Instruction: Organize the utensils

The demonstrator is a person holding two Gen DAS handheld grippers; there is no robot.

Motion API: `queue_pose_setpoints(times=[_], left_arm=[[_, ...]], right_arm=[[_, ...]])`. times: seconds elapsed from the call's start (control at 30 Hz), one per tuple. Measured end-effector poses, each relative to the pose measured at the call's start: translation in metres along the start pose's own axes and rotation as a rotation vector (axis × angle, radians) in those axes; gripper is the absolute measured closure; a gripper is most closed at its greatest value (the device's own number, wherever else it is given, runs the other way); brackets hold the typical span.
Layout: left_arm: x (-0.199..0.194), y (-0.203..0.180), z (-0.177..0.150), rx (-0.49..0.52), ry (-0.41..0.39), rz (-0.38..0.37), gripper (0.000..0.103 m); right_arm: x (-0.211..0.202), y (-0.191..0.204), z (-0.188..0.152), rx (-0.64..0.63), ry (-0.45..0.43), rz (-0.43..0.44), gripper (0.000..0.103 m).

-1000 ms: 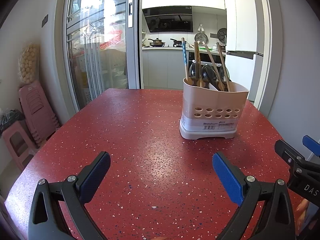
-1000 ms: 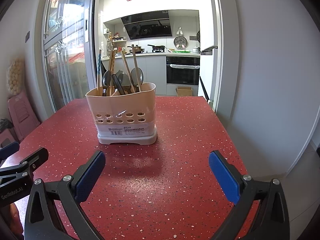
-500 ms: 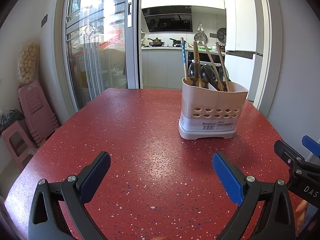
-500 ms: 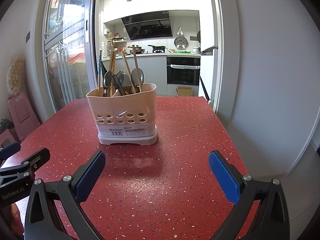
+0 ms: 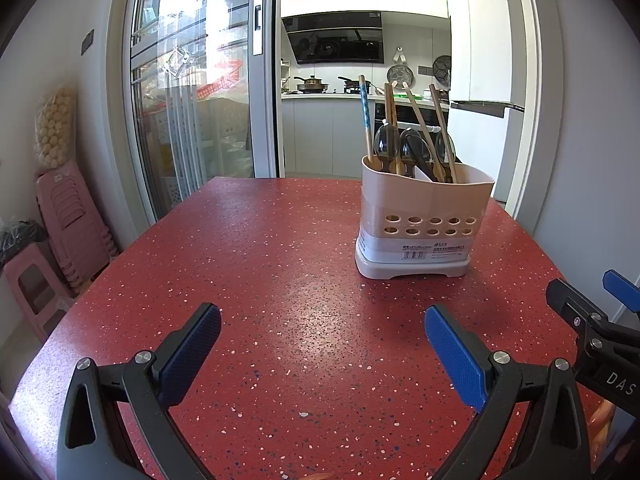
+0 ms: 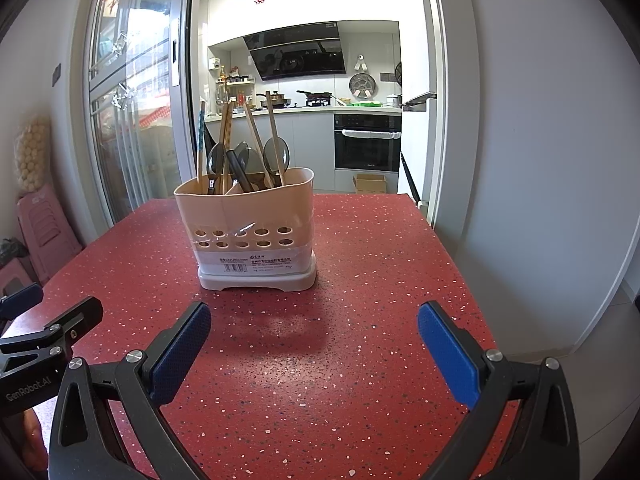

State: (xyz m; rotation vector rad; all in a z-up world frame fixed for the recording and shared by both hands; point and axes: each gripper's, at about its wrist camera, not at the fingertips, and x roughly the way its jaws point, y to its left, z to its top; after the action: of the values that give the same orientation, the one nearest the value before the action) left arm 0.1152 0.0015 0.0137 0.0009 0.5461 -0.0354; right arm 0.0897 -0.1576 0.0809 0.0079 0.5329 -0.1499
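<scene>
Utensil holder [image 5: 424,224] stands on red table [image 5: 256,280].

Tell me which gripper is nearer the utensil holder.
Right, slightly. The right gripper faces the utensil holder almost head-on; from the left gripper the holder sits ahead and off to the right. Both are open.

Utensil holder [image 5: 425,216] sole obstacle on red table [image 5: 256,264]; bare tabletop all around it.

A red speckled table [image 5: 256,264] is being lit by daylight through a glass sliding door [image 5: 192,92] on the left. Pink stools [image 5: 60,216] are being kept stacked against the left wall. Beyond an open doorway, a white kitchen with a range hood [image 6: 298,56] and oven [image 6: 367,142] is being shown.
</scene>
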Motion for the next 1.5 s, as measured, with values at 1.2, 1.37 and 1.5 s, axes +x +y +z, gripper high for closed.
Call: queue_pose_setpoints(times=[1.2, 1.37, 1.5], left_arm=[[-0.0042, -0.0035, 0.0013, 0.008, -0.001, -0.003, 0.0], [-0.004, -0.0034, 0.0012, 0.005, 0.002, -0.007, 0.0], [-0.0041, -0.0025, 0.001, -0.002, 0.004, -0.009, 0.0]], right_arm=[[-0.0033, 0.0018, 0.0026, 0.002, -0.002, 0.001, 0.0], [-0.0046, 0.003, 0.0037, 0.001, -0.005, 0.001, 0.0], [-0.0043, 0.0028, 0.0034, 0.001, -0.005, 0.001, 0.0]])
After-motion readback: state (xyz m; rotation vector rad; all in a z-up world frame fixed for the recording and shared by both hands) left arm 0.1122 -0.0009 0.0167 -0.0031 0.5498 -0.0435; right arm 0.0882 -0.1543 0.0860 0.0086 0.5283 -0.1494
